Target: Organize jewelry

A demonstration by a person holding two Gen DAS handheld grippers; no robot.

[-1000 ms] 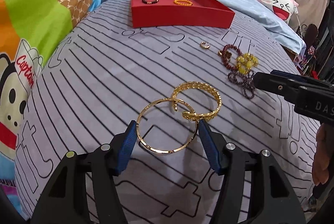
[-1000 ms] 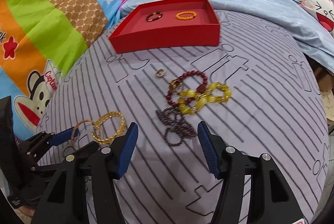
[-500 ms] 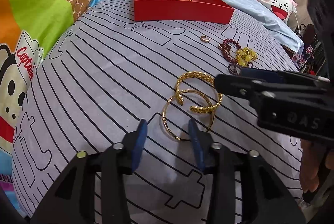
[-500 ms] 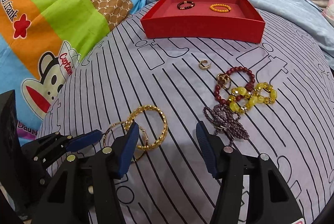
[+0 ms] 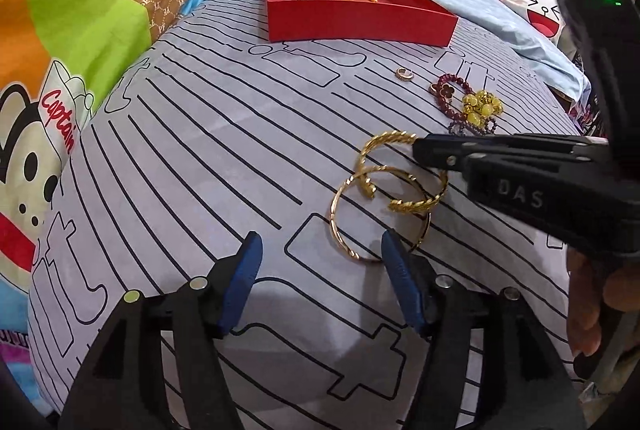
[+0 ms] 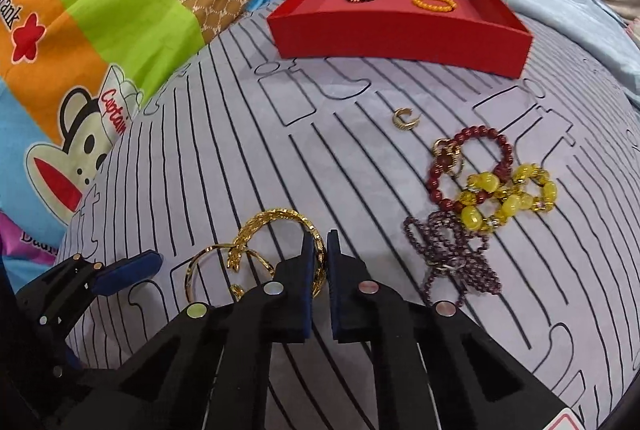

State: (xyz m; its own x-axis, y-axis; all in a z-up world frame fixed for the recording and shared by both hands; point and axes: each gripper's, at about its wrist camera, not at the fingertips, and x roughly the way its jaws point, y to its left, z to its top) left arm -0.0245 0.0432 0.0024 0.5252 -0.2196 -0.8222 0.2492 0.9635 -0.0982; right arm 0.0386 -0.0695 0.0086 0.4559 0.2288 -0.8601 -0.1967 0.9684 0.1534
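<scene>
Left wrist view: left tool [image 5: 320, 270], jaws opening, nothing between them; plain gold bangle [image 5: 340, 230] on the striped bed cover [image 5: 200, 149] touches its right pad. Right tool [image 5: 420, 149] grips the twisted gold bangle [image 5: 416, 203].

Right wrist view: right tool [image 6: 320, 258] clamped tight on the twisted gold bangle [image 6: 276, 220]; bead bracelets [image 6: 480, 189] to its right; red tray [image 6: 392, 41] beyond.
</scene>
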